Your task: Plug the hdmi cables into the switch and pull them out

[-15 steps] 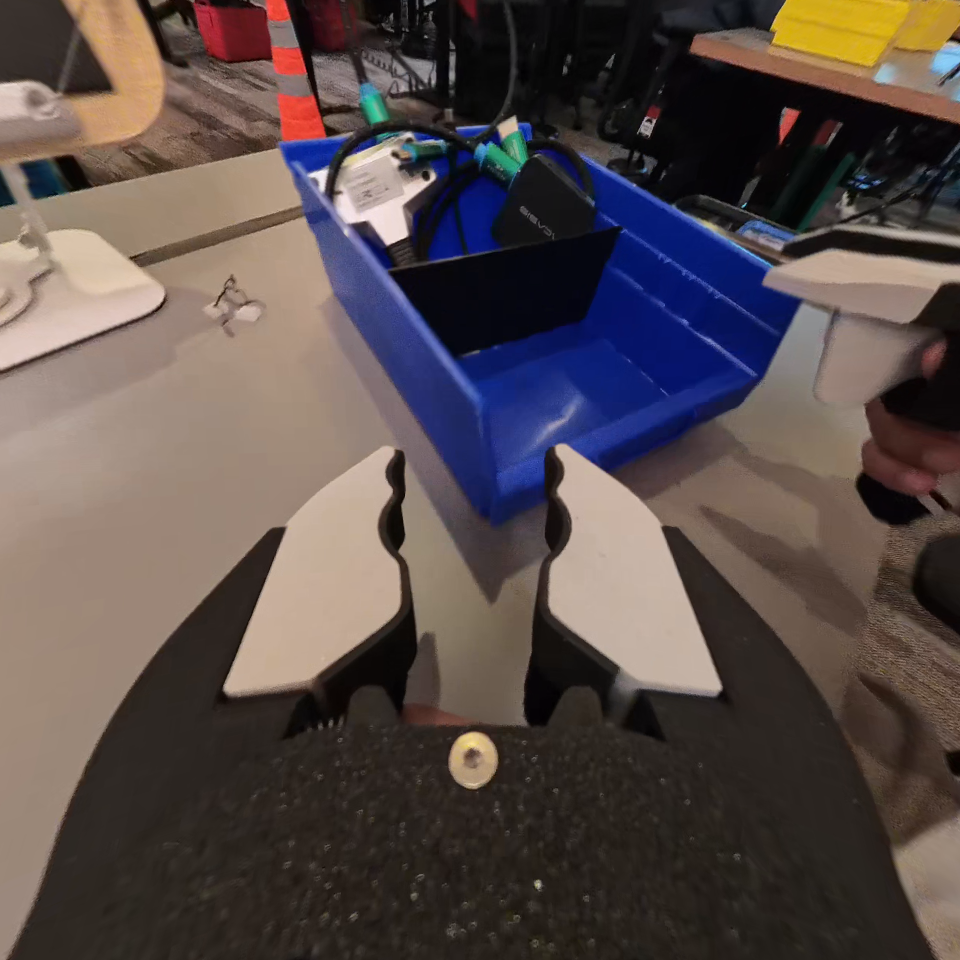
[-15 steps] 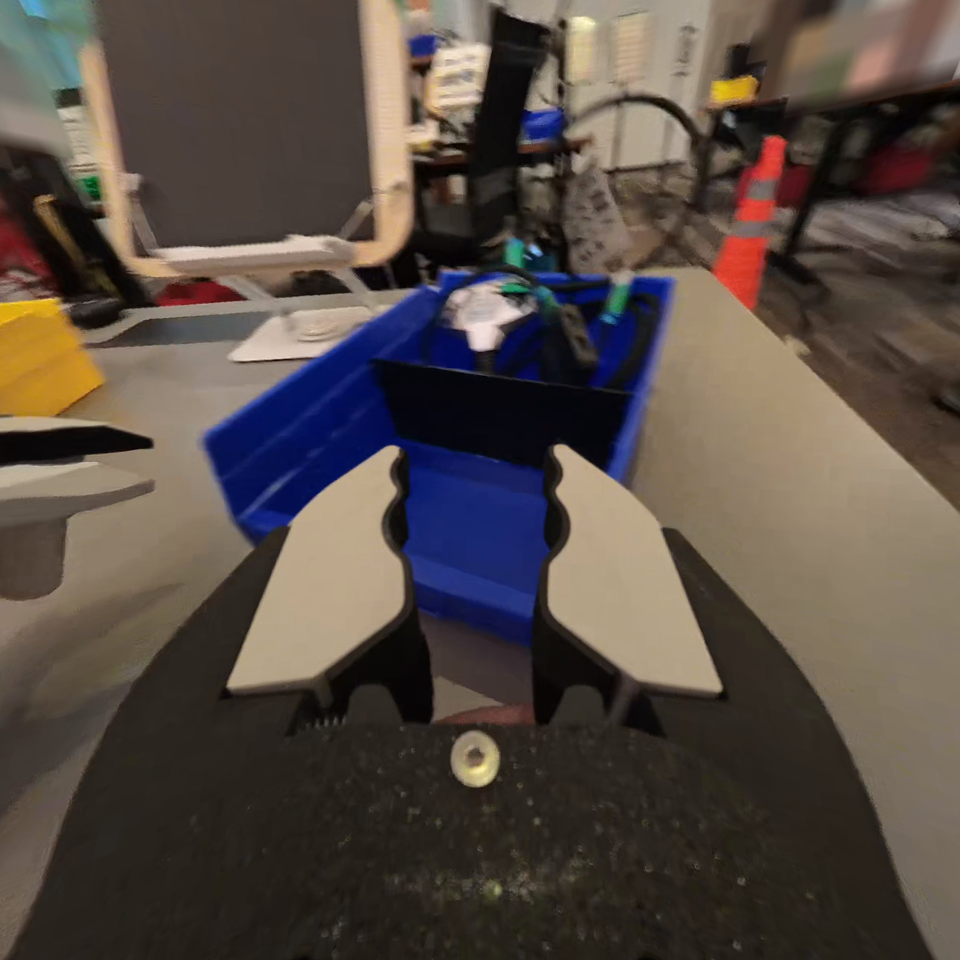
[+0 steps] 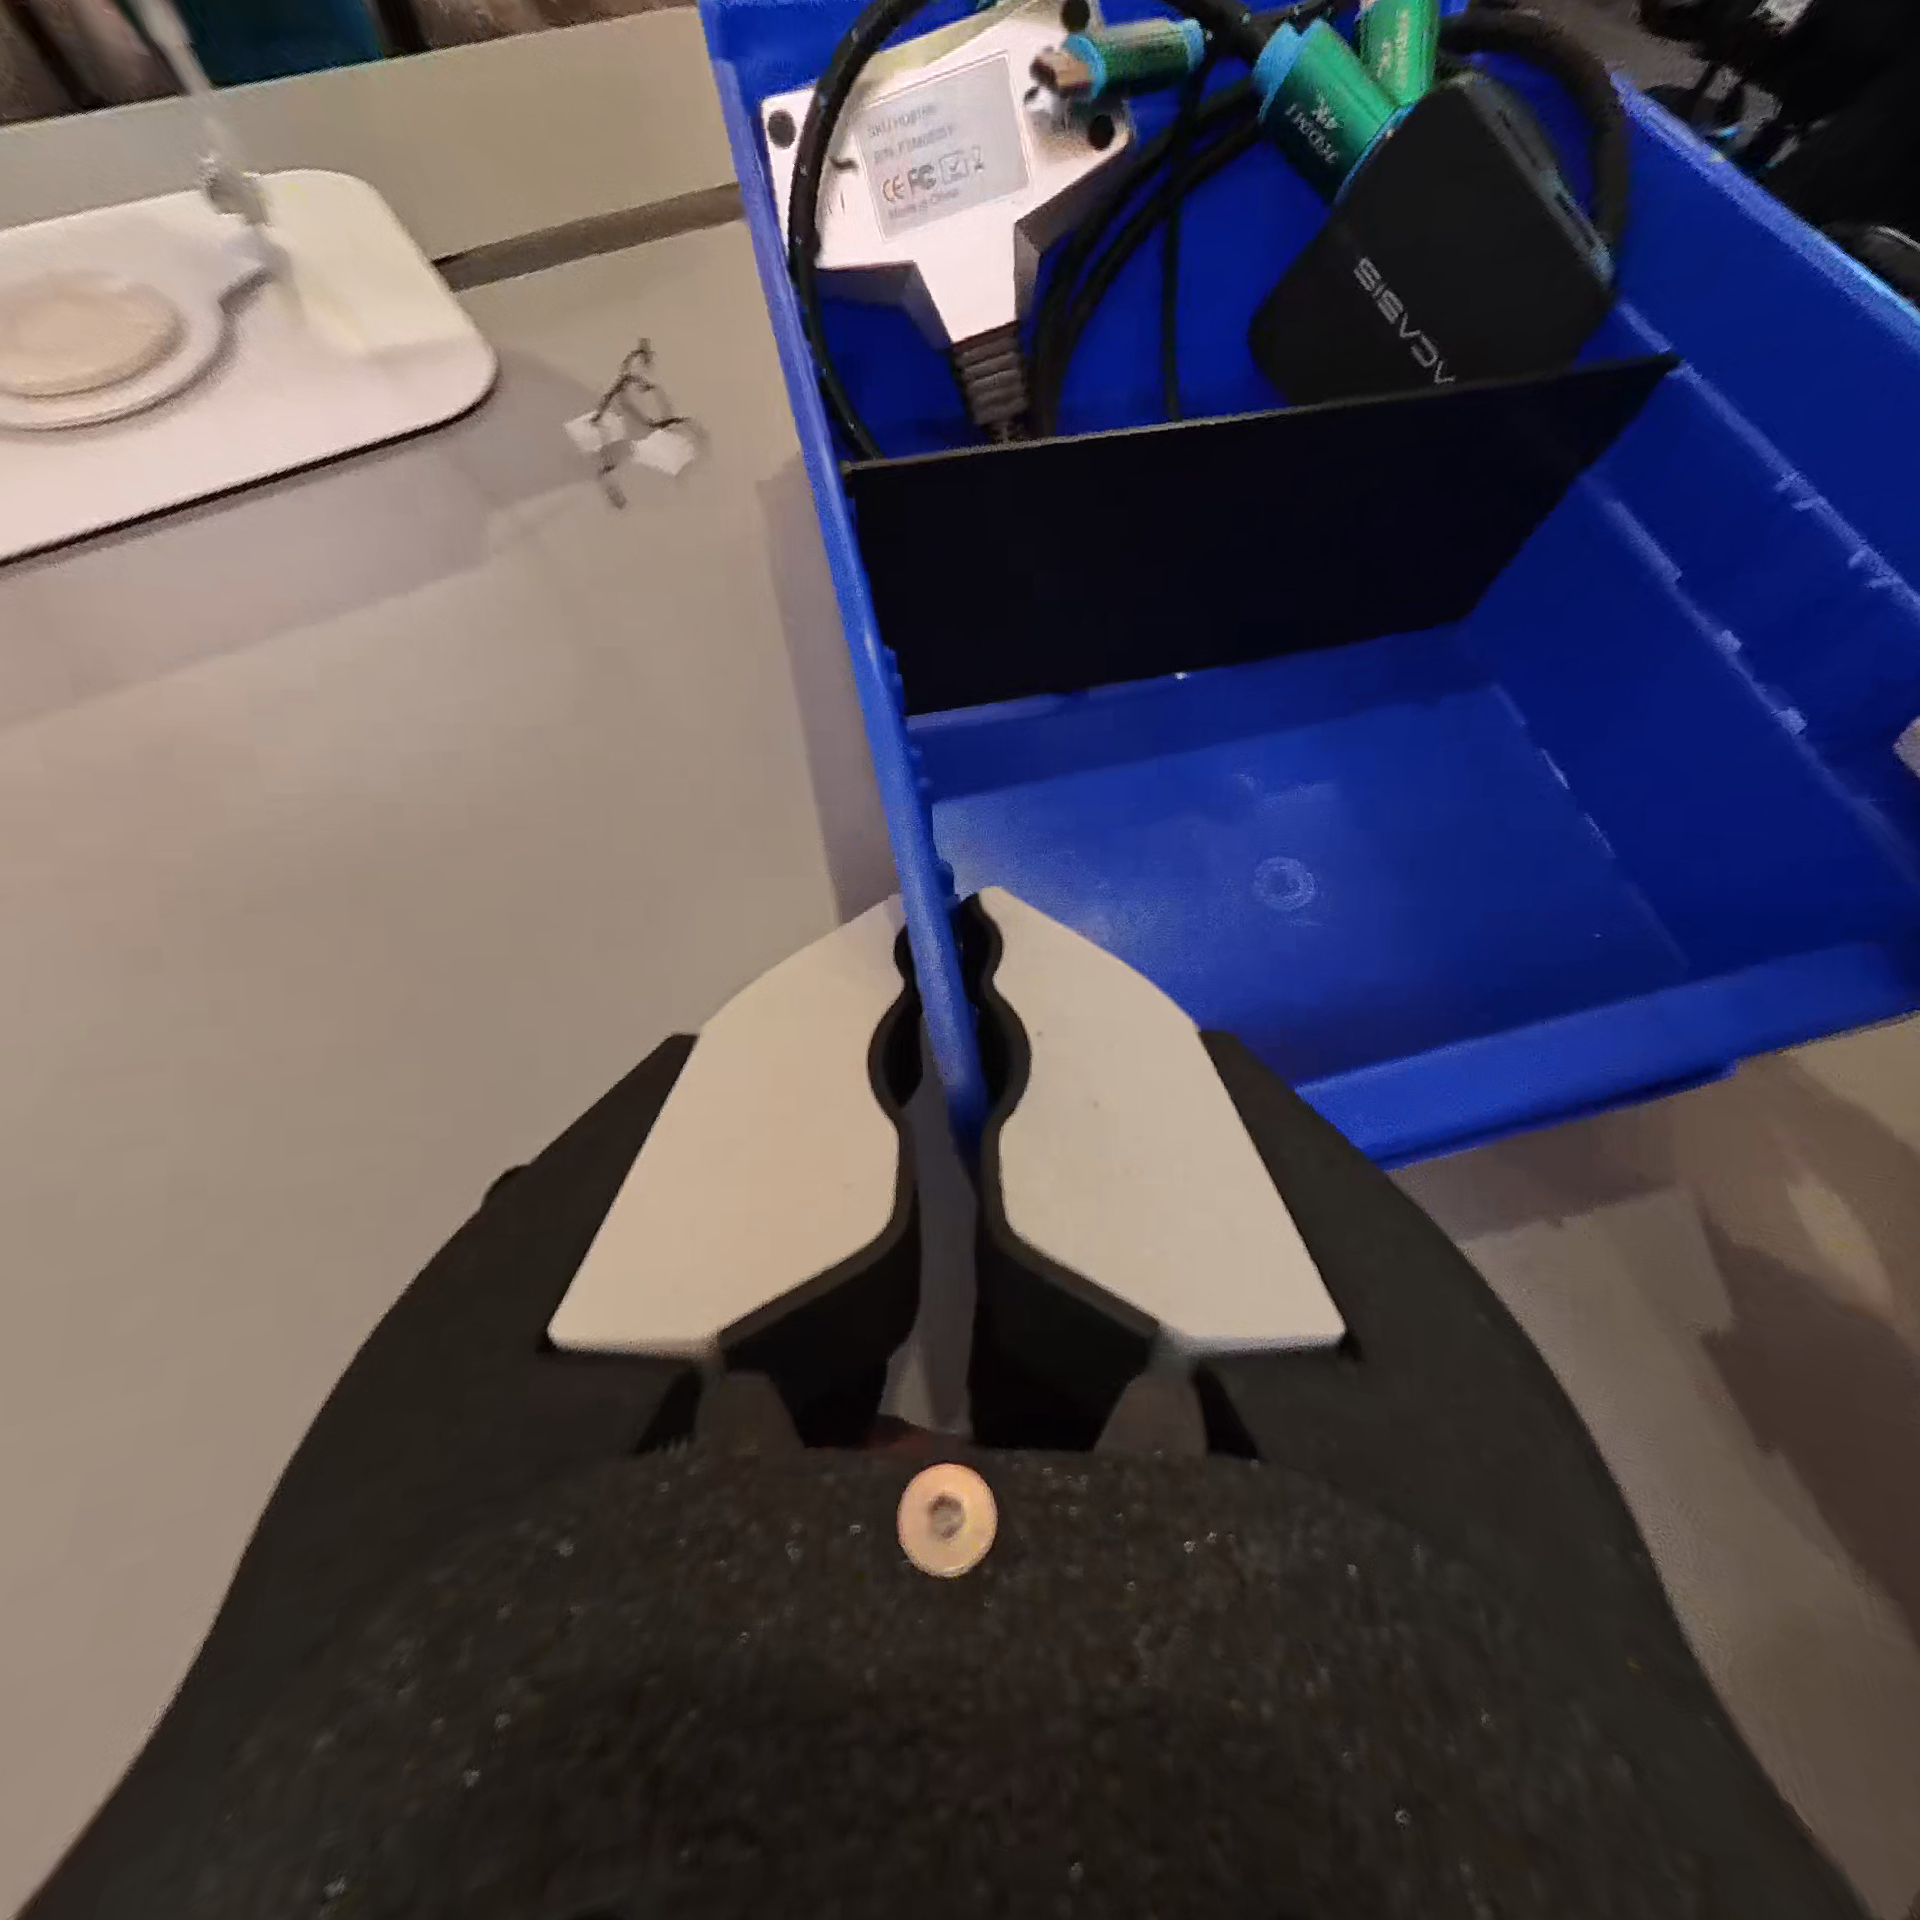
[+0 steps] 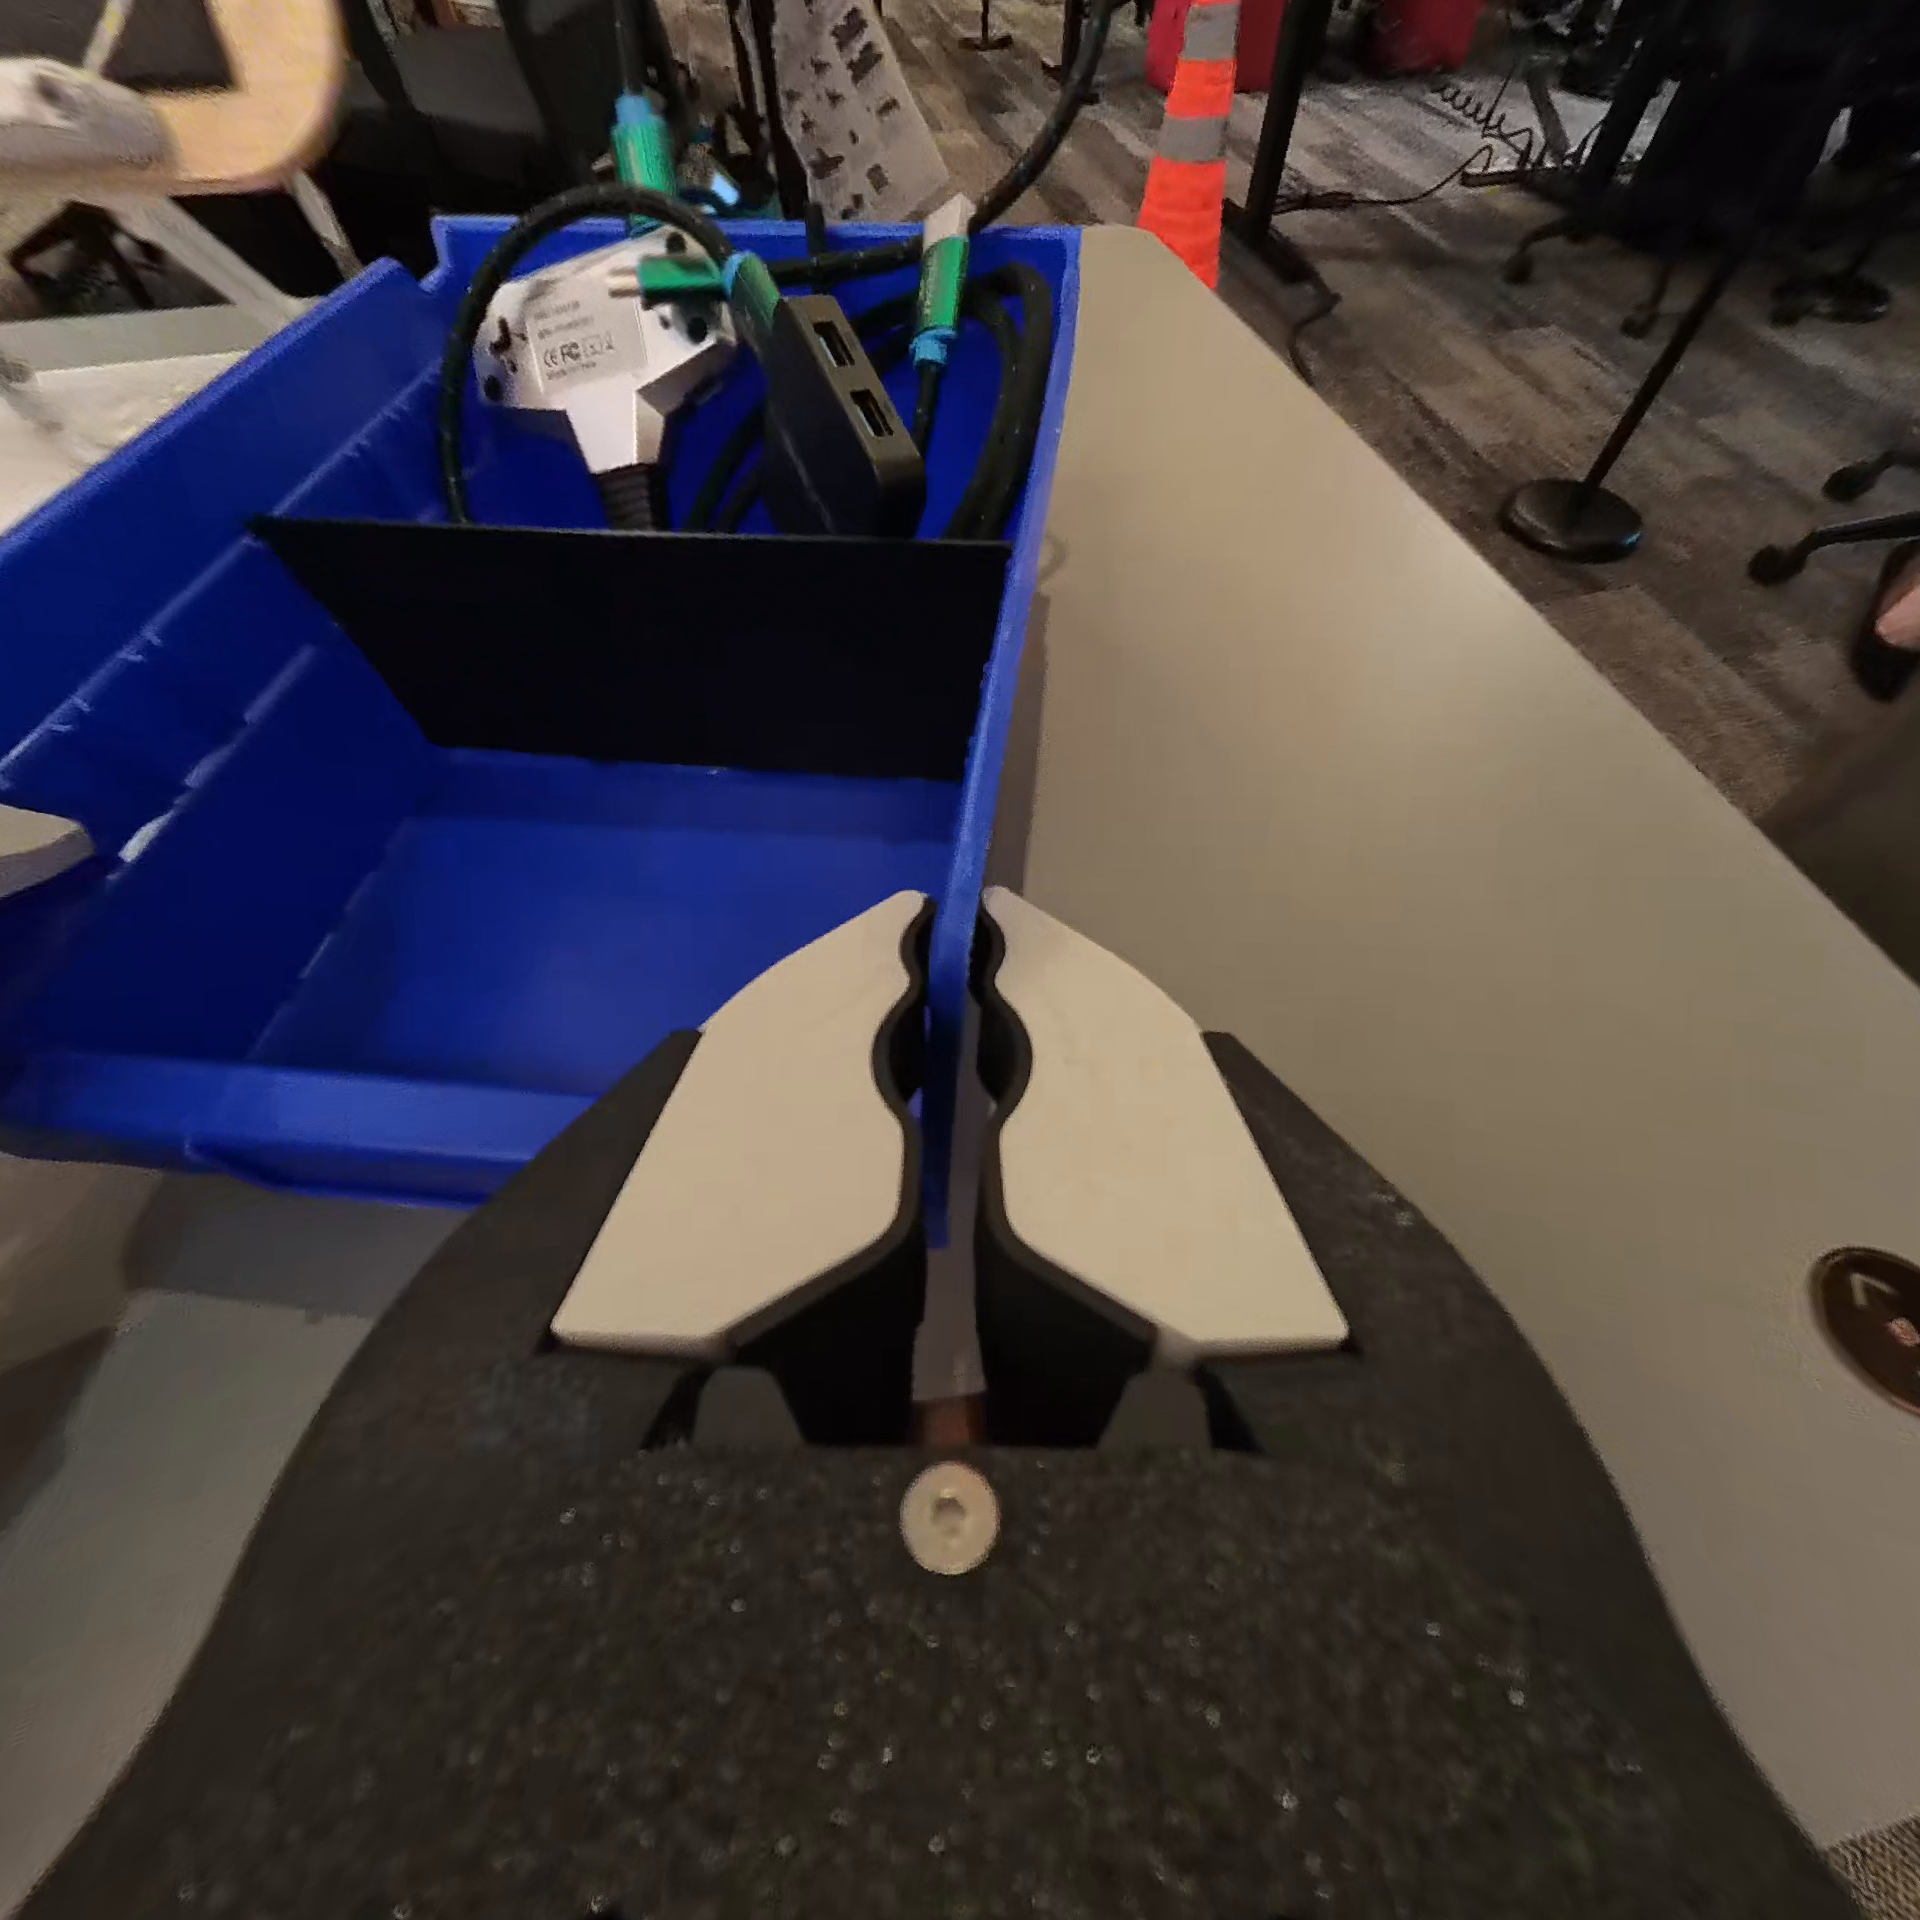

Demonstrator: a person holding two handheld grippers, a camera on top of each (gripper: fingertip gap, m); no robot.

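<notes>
Both claws are clamped on the blue bin (image 3: 1714, 582): left gripper (image 3: 940, 925) pinches the bin's left side wall near its front end, right gripper (image 4: 956, 920) pinches its right side wall, also near the front. The black switch (image 4: 831, 416) and green-ended HDMI cables (image 3: 1340, 99) lie in the bin's far compartment, behind the black divider (image 3: 1226, 551), beside a silver adapter (image 3: 935, 197). Near compartment is bare. Judging by this, no cable is picked up or plugged in yet; plugging and unplugging all remain.

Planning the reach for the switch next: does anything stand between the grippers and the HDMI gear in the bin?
Yes. A black divider crosses the blue bin between both grippers, clamped on its side walls, and the black switch and cables behind it.
</notes>
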